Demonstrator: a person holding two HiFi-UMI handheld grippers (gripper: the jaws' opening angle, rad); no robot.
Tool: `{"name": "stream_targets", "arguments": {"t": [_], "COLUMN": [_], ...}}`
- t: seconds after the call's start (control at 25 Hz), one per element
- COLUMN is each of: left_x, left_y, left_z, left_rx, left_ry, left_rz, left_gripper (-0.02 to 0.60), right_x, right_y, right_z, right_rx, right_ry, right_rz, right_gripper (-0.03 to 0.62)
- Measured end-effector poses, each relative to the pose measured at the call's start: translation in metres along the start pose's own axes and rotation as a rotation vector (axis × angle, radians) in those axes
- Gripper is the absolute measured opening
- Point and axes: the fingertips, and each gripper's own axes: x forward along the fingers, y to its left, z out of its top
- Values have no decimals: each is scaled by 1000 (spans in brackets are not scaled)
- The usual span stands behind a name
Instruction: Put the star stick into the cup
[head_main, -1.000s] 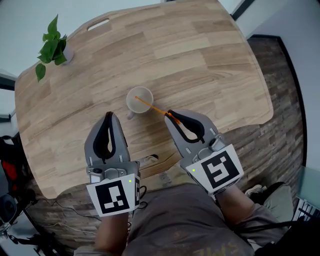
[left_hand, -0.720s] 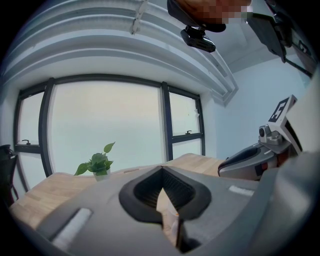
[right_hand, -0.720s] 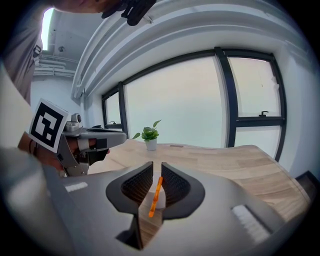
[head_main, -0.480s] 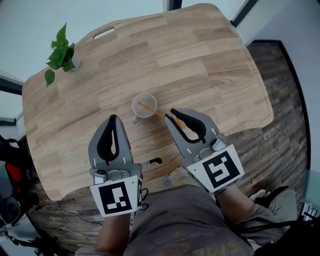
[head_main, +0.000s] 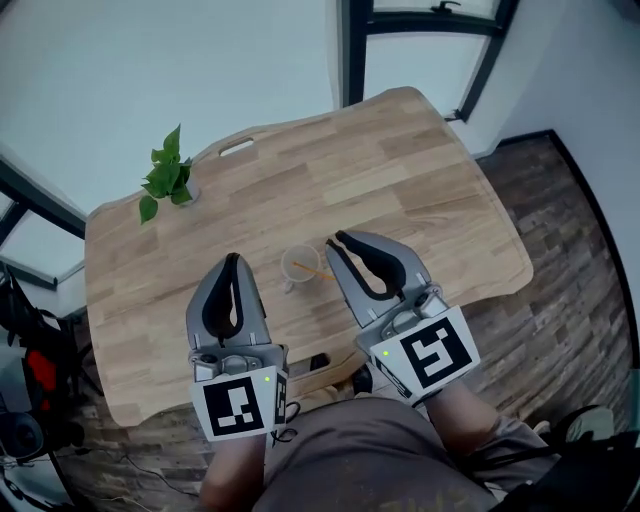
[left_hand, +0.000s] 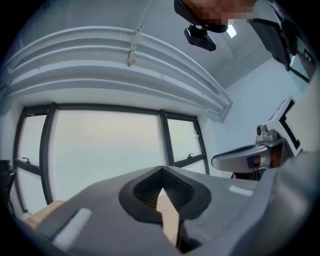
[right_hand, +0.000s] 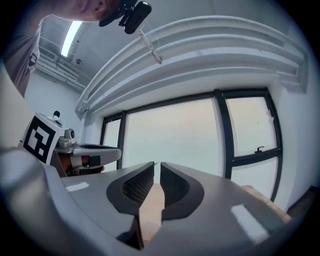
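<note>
On the table (head_main: 420, 180), star stick (head_main: 313, 270) sits in cup (head_main: 288, 264), star hidden; left gripper (head_main: 233, 259) closed, right gripper (head_main: 334, 241) barely parted.

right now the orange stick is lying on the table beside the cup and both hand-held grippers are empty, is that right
Not quite. The orange stick is not lying on the table; it rests inside the cup, as the head view shows. The rest holds: the left hand-held gripper and the right hand-held gripper are both empty.
</note>
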Motion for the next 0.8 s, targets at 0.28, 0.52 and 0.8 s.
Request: {"name": "stream_targets", "arguments": {"t": [0.28,0.52,0.8], "left_x": [-2,-2,-5], "left_y": [6,3,-3], "left_z": [35,41,44], "left_rx": [11,9,-5], "left_ry": [-80,-103,-113], "left_rz": [11,5,-6], "left_gripper": [0,0,0], "right_x": [2,3,-1], "right_y": [-3,-5,-3], "right_z": [42,50,54], "right_rx": [-48,-71,-82], "right_ry": [-94,-113,-120], "right_rz": [-35,-49,-52], "right_gripper": [27,26,25]}}
